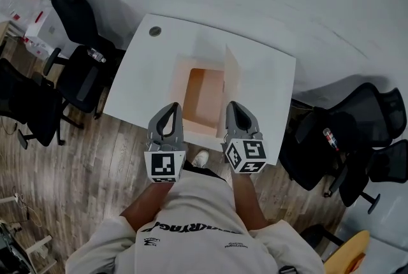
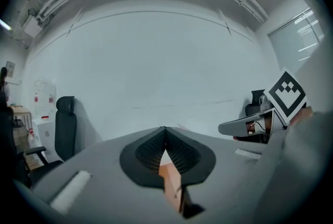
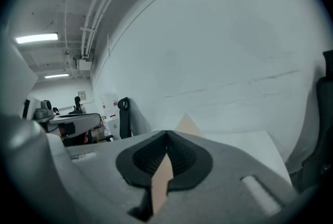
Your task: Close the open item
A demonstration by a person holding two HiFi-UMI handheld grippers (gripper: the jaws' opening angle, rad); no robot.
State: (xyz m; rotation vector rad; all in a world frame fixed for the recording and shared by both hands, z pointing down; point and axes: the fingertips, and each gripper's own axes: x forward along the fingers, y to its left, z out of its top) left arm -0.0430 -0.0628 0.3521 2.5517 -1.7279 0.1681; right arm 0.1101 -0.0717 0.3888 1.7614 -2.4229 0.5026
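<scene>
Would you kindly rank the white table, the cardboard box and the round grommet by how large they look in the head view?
Largest to smallest:
1. white table
2. cardboard box
3. round grommet, by far the smallest
All sit at a similar distance, so the order is safe.

box [image 1: 204,97] near corners: behind left tongs [image 1: 171,107], right tongs [image 1: 231,106] | chair [image 3: 323,134]: cut by edge

Both arms forward and down, left gripper [image 1: 170,106] beside right gripper [image 1: 231,104] — jaws tight on cardboard [image 3: 158,186].
</scene>
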